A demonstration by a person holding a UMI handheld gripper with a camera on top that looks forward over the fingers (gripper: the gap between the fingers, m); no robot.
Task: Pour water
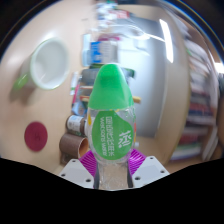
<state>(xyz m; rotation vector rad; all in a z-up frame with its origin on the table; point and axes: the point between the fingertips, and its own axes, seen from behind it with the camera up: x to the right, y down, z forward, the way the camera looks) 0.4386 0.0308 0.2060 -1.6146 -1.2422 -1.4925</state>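
Blurred shelves behind; clear plastic bottle with green cap and label upright, apparently clamped between gripper fingers' purple pads.

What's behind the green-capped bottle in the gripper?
The bottle, between the fingers, covers what lies straight behind it. Beside it, left and farther back, stand two brownish round containers; a white cup sits beyond them. Whatever is directly behind cannot be seen.

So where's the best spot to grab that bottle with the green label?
Probably round the middle. The bottle stands upright between the gripper fingers, and its body is round and even there, just under the green label. Coming straight in from the front, with one pad on each side, looks steadiest. It already seems held that way.
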